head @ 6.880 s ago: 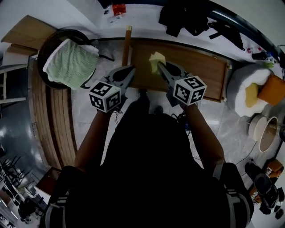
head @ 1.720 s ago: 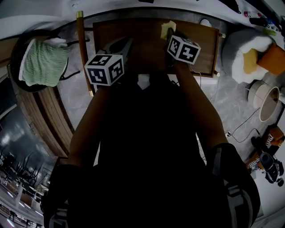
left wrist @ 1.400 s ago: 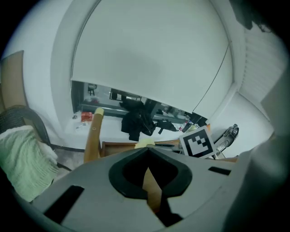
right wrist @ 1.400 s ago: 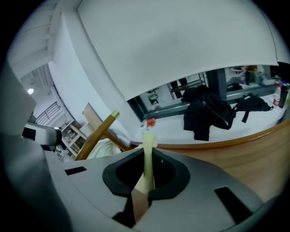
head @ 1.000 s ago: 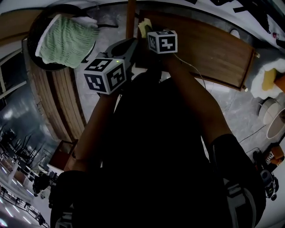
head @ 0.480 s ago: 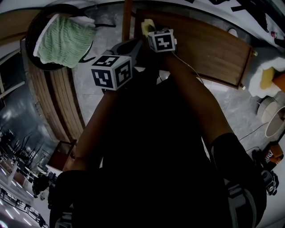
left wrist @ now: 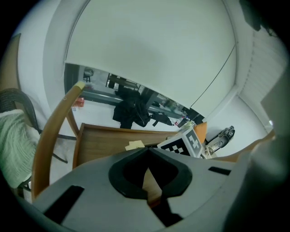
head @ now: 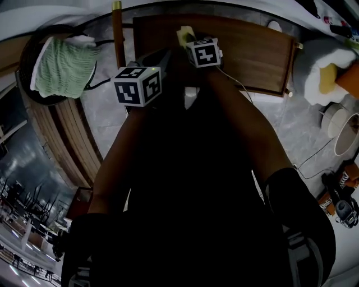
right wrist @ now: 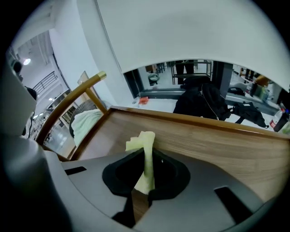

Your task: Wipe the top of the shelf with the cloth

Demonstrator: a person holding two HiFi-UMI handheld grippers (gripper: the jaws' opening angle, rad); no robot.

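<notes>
The head view was dim and underexposed: the person's torso was a near-black mass without detail, and only the pale wall along the far edge was bright. Strong fisheye distortion bowed the shelf top. Both gripper views were brighter, evenly lit with no hard shadows. Their corners were dark, the close parts soft and the far room sharper.
</notes>
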